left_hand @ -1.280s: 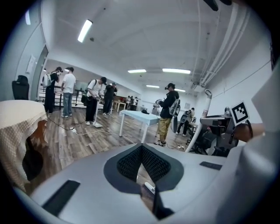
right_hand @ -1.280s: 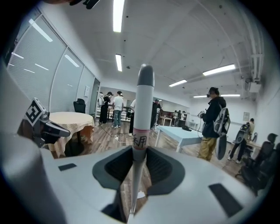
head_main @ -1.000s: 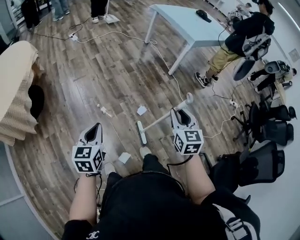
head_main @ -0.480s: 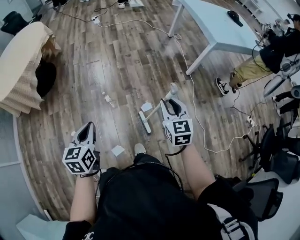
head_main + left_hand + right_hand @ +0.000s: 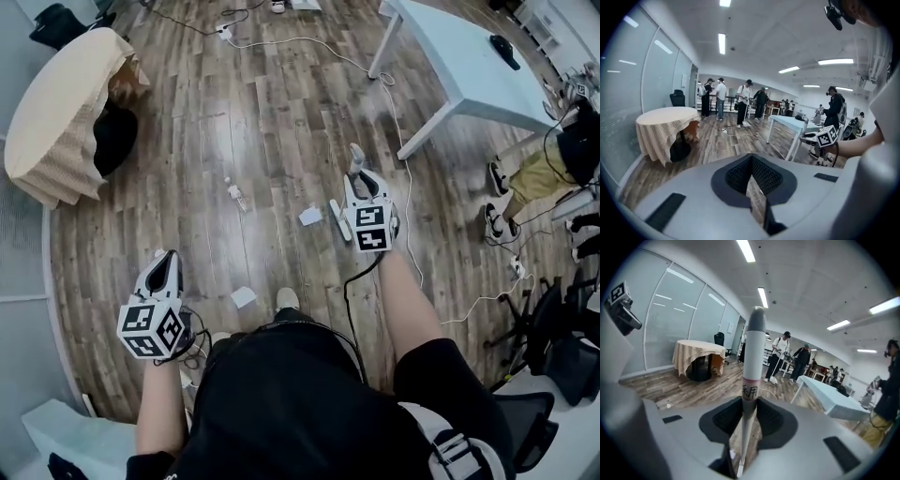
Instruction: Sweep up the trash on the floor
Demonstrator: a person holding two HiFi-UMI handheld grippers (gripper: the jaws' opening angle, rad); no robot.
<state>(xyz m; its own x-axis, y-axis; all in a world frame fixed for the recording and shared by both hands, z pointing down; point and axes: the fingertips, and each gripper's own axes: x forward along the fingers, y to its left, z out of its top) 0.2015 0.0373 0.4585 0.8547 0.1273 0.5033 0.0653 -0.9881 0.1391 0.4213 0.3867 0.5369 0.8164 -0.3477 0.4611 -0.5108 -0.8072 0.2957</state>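
In the head view my right gripper (image 5: 362, 184) is shut on the white broom handle (image 5: 354, 157), held out over the wooden floor. The broom head (image 5: 337, 221) rests on the floor just left of that gripper. In the right gripper view the handle (image 5: 752, 357) stands up between the jaws of the right gripper (image 5: 749, 414). A paper scrap (image 5: 310, 216) lies beside the broom head and another scrap (image 5: 243, 297) lies near my shoe. A small bottle (image 5: 235, 194) lies farther left. My left gripper (image 5: 164, 260) (image 5: 751, 177) hangs low at the left, shut and holding nothing.
A round table with a beige cloth (image 5: 66, 112) stands at the far left and a light blue table (image 5: 459, 66) at the far right. Cables (image 5: 405, 187) run across the floor. Office chairs (image 5: 562, 328) and a seated person (image 5: 534, 173) crowd the right side.
My right gripper has carried the broom forward and away from me, the broom head sliding up next to the paper scrap. The left gripper has dropped back towards my body.
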